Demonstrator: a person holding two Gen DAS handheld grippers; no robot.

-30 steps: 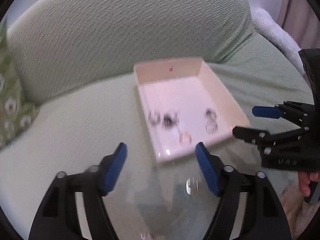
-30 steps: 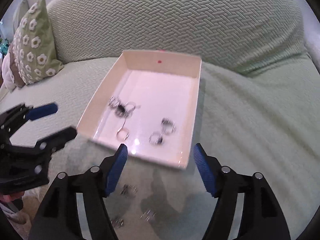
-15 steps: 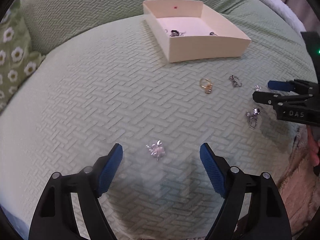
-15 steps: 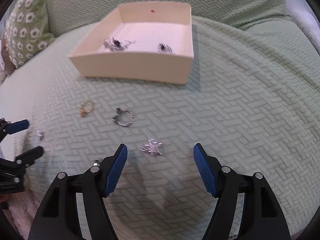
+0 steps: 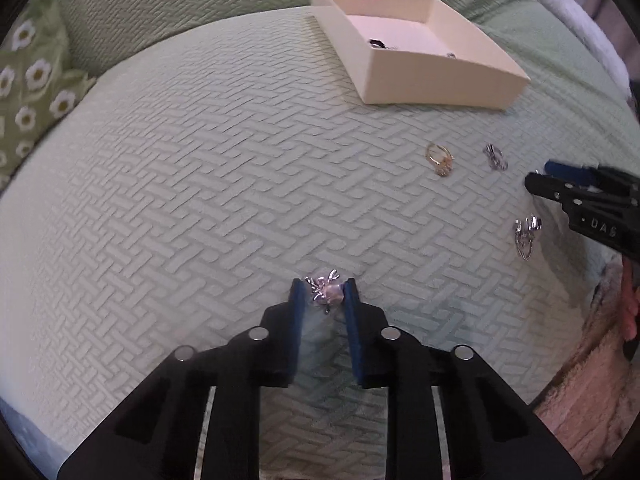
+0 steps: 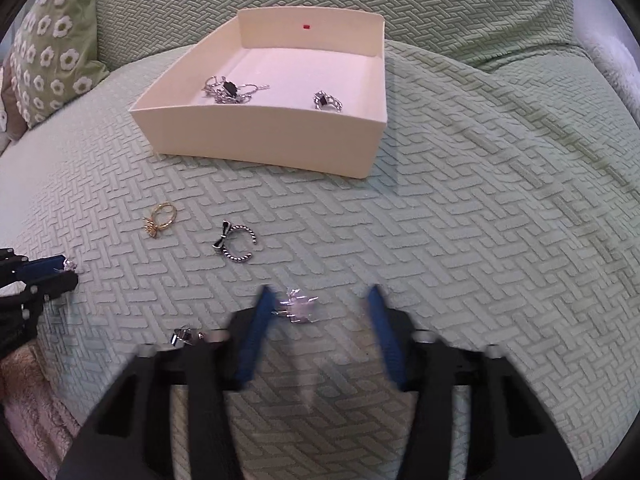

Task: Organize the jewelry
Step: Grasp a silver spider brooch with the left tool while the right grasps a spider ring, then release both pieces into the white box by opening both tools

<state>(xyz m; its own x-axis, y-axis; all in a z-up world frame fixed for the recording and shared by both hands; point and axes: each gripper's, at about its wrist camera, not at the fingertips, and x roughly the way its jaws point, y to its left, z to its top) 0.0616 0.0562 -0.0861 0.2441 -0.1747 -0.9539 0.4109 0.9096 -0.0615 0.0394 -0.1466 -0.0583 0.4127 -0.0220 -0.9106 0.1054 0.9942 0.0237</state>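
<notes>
Left gripper (image 5: pixel 324 292): pinching one silver charm (image 5: pixel 325 291)
Right gripper (image 6: pixel 320 312): spread; blurred
Box (image 6: pixel 256 136), 12 o'clock: two ring clusters
Loose rings: gold (image 6: pixel 160 218); bow (image 6: pixel 234 242)

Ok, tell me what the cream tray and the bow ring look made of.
Cream rectangular tray: apparently thin cardboard or plastic, matte outside, with folded-looking corners.
Dark twisted ring with black bow: probably silver-toned metal, rope-textured band glinting; the bow looks glossy black, perhaps enamel.
</notes>
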